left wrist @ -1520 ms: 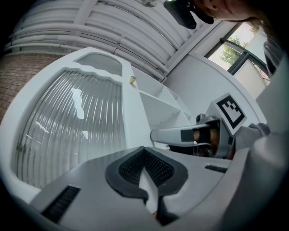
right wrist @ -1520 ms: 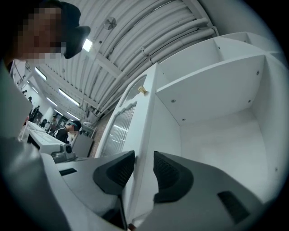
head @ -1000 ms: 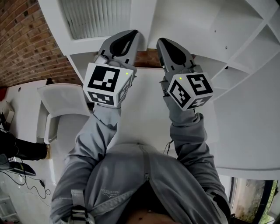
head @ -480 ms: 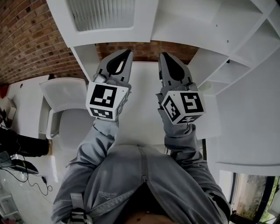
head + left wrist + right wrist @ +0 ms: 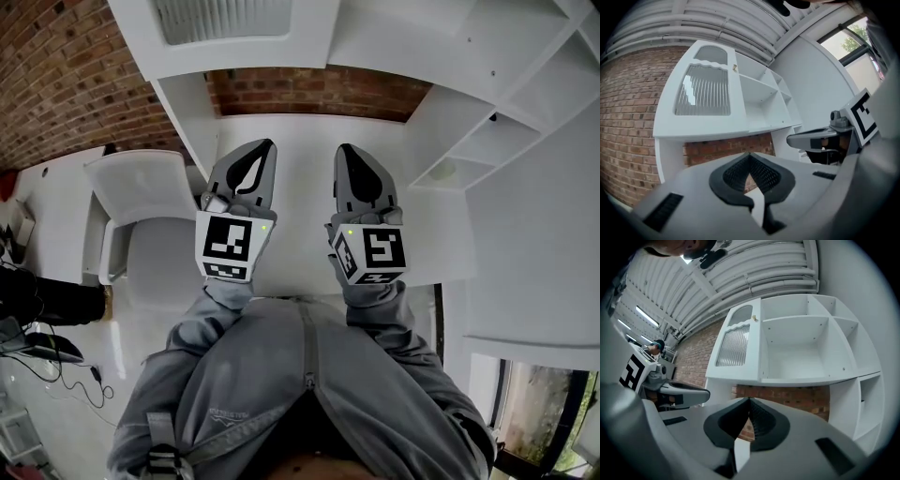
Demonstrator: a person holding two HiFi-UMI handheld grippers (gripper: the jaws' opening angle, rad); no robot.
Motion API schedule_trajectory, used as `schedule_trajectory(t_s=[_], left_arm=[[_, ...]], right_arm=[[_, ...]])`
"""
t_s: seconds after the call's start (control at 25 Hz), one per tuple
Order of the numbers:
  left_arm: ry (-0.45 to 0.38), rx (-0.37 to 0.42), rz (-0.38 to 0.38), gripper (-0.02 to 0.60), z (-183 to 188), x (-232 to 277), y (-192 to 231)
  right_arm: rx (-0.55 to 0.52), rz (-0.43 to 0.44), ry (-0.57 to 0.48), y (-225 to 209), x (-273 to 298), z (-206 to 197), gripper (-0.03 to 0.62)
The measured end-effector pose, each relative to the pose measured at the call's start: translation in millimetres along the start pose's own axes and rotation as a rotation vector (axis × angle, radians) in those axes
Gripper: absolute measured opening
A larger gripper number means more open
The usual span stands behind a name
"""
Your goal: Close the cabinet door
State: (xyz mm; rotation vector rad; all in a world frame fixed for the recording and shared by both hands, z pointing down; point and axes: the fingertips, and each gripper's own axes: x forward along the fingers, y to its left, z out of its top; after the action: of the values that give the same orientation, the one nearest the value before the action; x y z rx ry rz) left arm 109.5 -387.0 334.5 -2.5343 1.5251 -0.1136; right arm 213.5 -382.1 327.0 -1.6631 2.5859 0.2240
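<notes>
Both of the person's grey hand-held two-jaw grippers are clenched shut with nothing in them: the left gripper [image 5: 264, 146] and the right gripper [image 5: 346, 150] sit side by side, low over the white desktop [image 5: 300, 173]. The white cabinet door with the ribbed glass pane [image 5: 736, 345] hangs swung open at the left of the white open-shelf wall cabinet [image 5: 797, 366], up high and well apart from both. Best bet imo: the person raises the left one, lays its closed tip on the door near the free edge, and pushes slow so it doesn't bounce back.

Head view looks steeply down; both gripper views face ahead — sharing the cabinet [image 5: 754, 101].
</notes>
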Motion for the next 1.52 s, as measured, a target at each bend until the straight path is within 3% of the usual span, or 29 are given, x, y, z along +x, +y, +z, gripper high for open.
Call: schedule_trajectory(t_s=[0.76, 1.52], left_arm=[[0.056, -0.094, 0.006, 0.006, -61.4, -43.2, -39.2], [0.044, -0.101, 0.001, 0.006, -58.6, -38.4, -35.2]], right_arm=[[0.032, 0.020, 0.035, 26.0, -41.8, -57.5, 0.026], [0.039, 0.075, 0.047, 35.2, -37.8, -60.8, 0.026]])
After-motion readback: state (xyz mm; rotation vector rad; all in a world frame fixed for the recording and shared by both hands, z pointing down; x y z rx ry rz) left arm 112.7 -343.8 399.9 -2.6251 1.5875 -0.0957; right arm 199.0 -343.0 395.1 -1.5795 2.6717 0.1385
